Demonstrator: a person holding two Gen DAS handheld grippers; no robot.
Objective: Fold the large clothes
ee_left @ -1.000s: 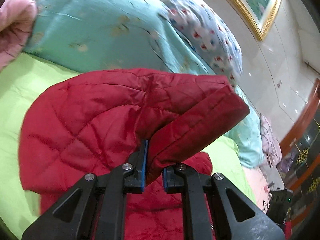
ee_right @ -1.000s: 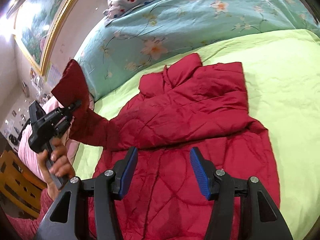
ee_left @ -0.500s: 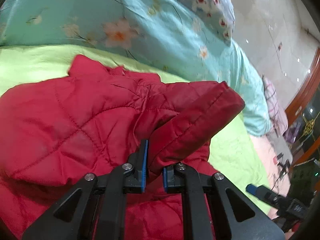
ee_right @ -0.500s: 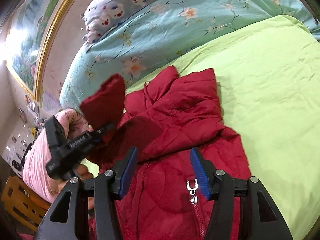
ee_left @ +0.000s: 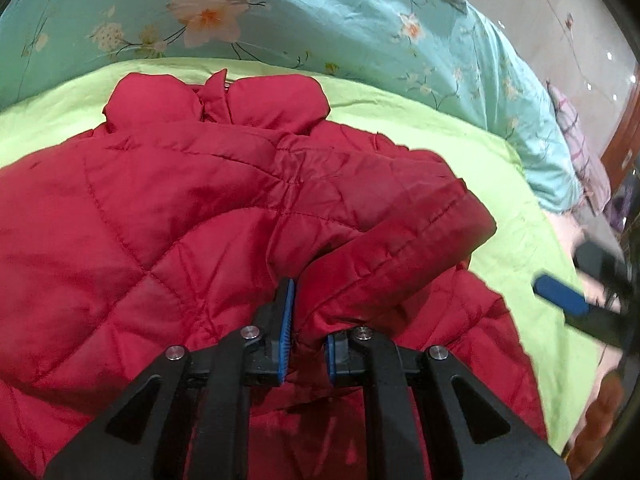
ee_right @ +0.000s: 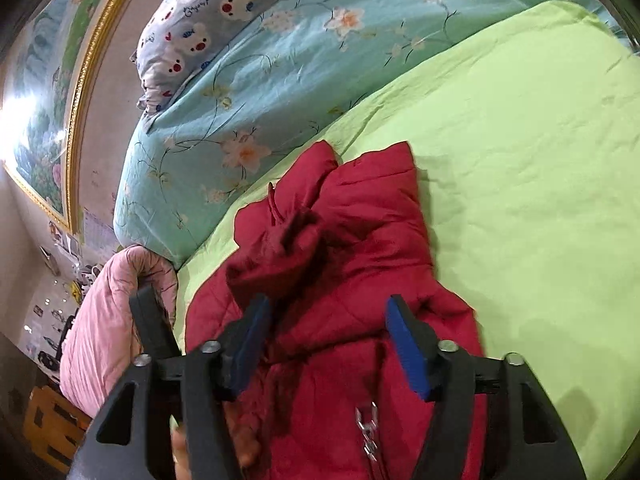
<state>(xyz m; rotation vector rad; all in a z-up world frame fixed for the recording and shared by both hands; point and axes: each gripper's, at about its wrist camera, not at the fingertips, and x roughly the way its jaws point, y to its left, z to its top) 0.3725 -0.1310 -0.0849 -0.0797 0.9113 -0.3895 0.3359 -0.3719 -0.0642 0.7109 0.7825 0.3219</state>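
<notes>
Mid-bed, on green sheet [ee_right: 520, 128]: red quilted jacket [ee_left: 140, 220]. Left gripper [ee_left: 306, 330] clamped on sleeve cuff [ee_left: 400, 248]; right gripper [ee_right: 328, 344] jaws apart, empty. Risk: slick padded cuff slipping, fold springing open.

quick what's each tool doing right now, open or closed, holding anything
Left tool: closed on the red jacket's sleeve cuff.
Right tool: open, holding nothing, over the red jacket.
</notes>
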